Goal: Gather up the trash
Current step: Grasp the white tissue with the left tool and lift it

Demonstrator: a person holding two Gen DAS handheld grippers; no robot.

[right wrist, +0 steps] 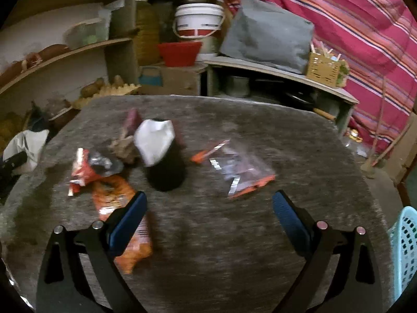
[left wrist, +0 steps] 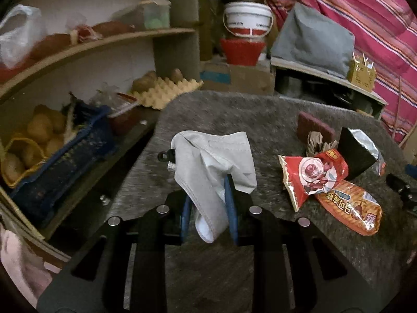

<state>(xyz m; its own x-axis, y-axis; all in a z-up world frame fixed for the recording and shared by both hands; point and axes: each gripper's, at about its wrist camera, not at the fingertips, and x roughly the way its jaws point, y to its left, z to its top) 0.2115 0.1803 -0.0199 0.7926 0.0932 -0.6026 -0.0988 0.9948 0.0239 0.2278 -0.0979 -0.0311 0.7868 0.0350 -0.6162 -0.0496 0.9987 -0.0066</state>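
**Here, a face mask goes up first**

Here my left gripper has its blue pads pressed tight on a crumpled grey-white face mask, held above the grey table. My right gripper stands wide with nothing between its fingers. Out ahead of it lie the wrappers — an orange snack bag, a red packet, a black pouch and a clear orange-edged packet. A turquoise basket shows at the table's right edge.
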